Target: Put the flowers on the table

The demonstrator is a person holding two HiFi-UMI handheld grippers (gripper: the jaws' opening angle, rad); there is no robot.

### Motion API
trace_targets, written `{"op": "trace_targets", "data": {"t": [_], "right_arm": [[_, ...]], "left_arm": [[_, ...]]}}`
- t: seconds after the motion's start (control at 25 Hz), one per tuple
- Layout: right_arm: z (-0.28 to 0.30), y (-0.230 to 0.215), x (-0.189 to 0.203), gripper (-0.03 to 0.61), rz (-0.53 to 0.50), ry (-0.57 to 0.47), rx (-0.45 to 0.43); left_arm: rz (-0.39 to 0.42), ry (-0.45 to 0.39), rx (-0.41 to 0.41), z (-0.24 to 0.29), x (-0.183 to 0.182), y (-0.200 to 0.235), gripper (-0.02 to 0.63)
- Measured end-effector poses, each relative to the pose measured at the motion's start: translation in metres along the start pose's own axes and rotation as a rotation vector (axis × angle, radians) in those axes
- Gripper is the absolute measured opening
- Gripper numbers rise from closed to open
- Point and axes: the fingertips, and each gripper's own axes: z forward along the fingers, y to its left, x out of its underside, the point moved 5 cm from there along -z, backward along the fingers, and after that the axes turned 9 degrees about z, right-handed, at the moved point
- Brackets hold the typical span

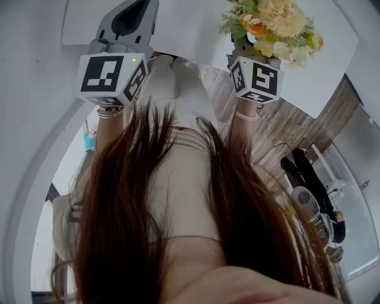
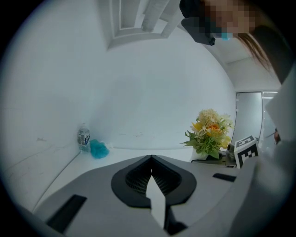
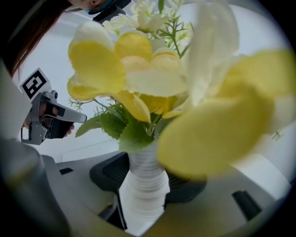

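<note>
Head view, lowest in frame: long brown hair (image 1: 119,225) hangs over the person's torso. Above it, both grippers are held out.

Left gripper (image 1: 132,18) is at upper left, marker cube facing the camera. Its own view shows the jaws clenched together, dark pads meeting at the tip, nothing between them.

Right gripper (image 3: 148,173) is at upper right of the head view. Its jaws grasp a white ribbed vase (image 3: 144,203) at the narrow waist, one dark pad on each side. The vase is upright between them. Flowers (image 3: 134,69) rise out of it: yellow and cream blooms, one orange, green leaves. They fill most of the right gripper view, nearest petals blurred.

Task thing: the flowers are in the vase, held by the right gripper, over the white surface (image 2: 118,153) at the upper right of the head view. I cannot tell whether the vase base touches the surface.

Farther off, left gripper view: a clear bottle (image 2: 83,137) stands at the left end of the surface against the wall. A blue puff (image 2: 98,149) lies just beside it on the right. Both are well apart from the flowers.

Head view, right side: a wooden floor (image 1: 279,127), with a bystander (image 1: 306,169) in dark clothes standing on it.
</note>
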Motion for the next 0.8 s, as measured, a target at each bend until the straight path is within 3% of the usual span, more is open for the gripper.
{"op": "trace_targets", "data": {"t": [0.28,0.8], "right_arm": [[0.002,-0.01,-0.013,0.253,0.006,-0.001,-0.003],[0.007,-0.01,0.003,0.253,0.03,0.016,-0.003]], "left_arm": [[0.0,0.011,0.008,0.009,-0.016,-0.008,0.005],[-0.008,0.027,0.009,0.014,-0.005,-0.007,0.005]]}}
